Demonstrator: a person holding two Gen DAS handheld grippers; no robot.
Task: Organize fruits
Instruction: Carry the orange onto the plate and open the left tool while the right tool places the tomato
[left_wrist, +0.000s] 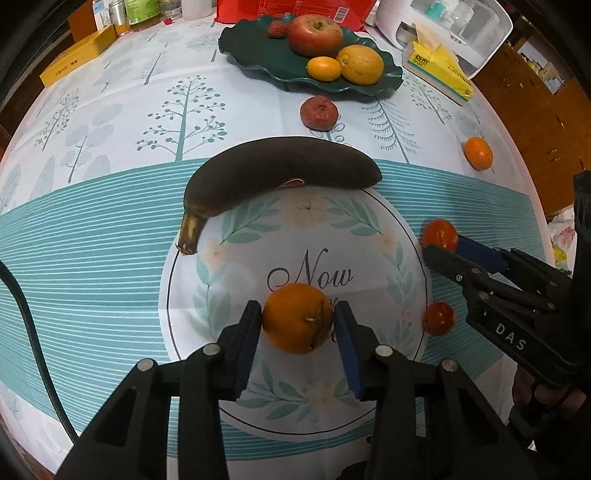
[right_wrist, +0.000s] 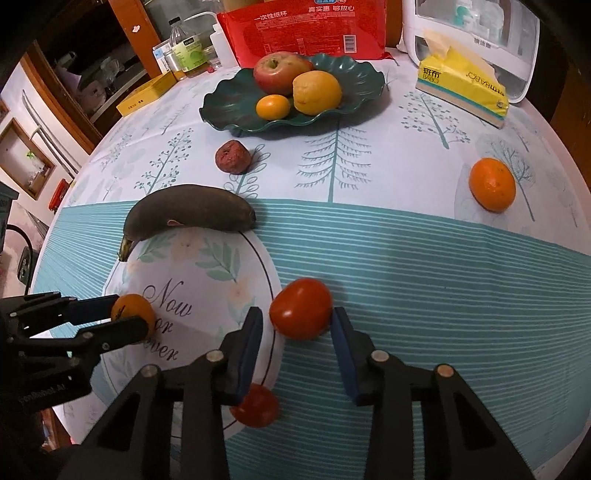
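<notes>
Bracketing a small orange (left_wrist: 297, 317), the left gripper (left_wrist: 298, 320) has both blue pads against the fruit's sides, so its fingers (left_wrist: 246, 345) are closed on the orange, which sits on the printed round motif of the worktop (left_wrist: 110, 258). Ahead of these fingers a blackened banana (left_wrist: 273, 173) lies crosswise, its stem end pointing back toward the left finger, and it bars the straight line to the green plate (left_wrist: 258, 55) farther on. Between banana and plate sits a wrinkled dark red fruit (left_wrist: 318, 113), apart from both. On the plate lie an apple (left_wrist: 314, 34), a lemon (left_wrist: 360, 64), a small yellow-orange fruit (left_wrist: 324, 68) touching the lemon, and a shrivelled red piece (left_wrist: 277, 29) at the far rim. Right of the left fingers a small tomato (left_wrist: 438, 318) rests on the cloth. The right gripper (right_wrist: 297, 325) straddles a larger tomato (right_wrist: 301, 308); its right pad (right_wrist: 341, 350) touches the tomato, while a slim gap shows at the left pad, so these fingers are open around it. Just under the right gripper's left finger lies the small tomato (right_wrist: 255, 405), partly hidden by that finger. Far ahead and right of these fingers a second orange (right_wrist: 492, 184) stands alone on the cloth. Beyond the plate are a red package (right_wrist: 306, 29), a yellow tissue pack (right_wrist: 465, 88), a white appliance (right_wrist: 480, 33), bottles (right_wrist: 184, 44) and a flat yellow box (right_wrist: 147, 94).
</notes>
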